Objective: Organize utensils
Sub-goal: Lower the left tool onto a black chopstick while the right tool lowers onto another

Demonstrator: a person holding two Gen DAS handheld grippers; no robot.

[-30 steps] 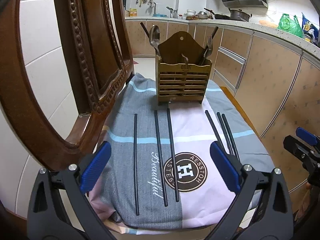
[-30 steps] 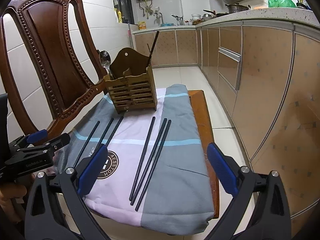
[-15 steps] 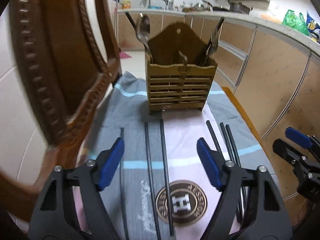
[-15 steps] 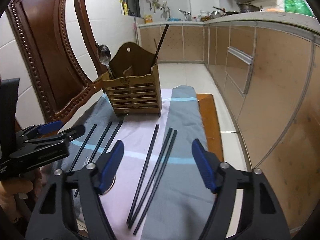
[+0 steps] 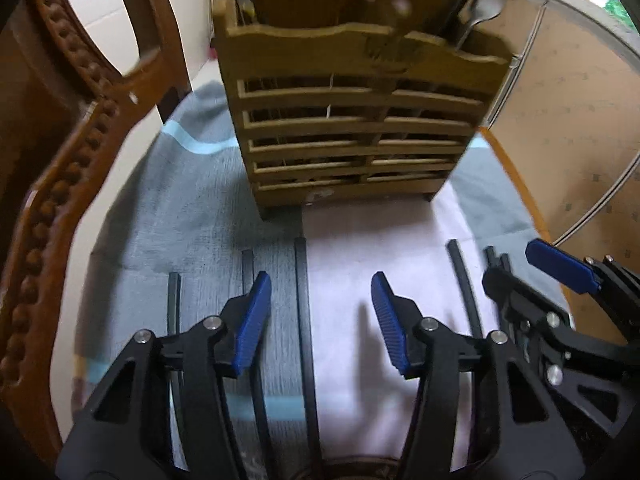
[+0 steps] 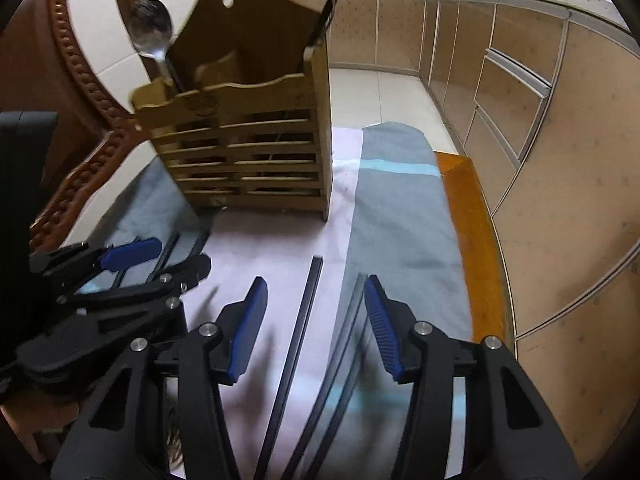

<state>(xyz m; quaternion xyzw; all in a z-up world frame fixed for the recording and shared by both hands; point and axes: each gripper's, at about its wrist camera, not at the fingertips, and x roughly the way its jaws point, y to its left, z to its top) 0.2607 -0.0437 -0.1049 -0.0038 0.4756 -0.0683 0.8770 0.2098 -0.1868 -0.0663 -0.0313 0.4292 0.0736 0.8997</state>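
1. Leftmost on the cloth (image 5: 168, 216), three chopsticks (image 5: 304, 320) lie under the left tool (image 5: 320, 320); its jaws gape wide around one, touching nothing.
2. Ahead, the holder (image 5: 352, 132) stands close; a careless lift could knock it.
3. Rightward, the right tool (image 6: 316, 324), equally wide, straddles a stick (image 6: 300, 328), two more just beside, so closing might catch several.

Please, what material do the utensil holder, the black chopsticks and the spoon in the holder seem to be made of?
The utensil holder looks like wood or bamboo: tan, matte, built of slats. The black chopsticks are uniformly dark with a slight sheen, perhaps plastic, alloy or lacquered wood; the look leaves it open. The spoon appears to be polished metal, since its bowl reflects light.
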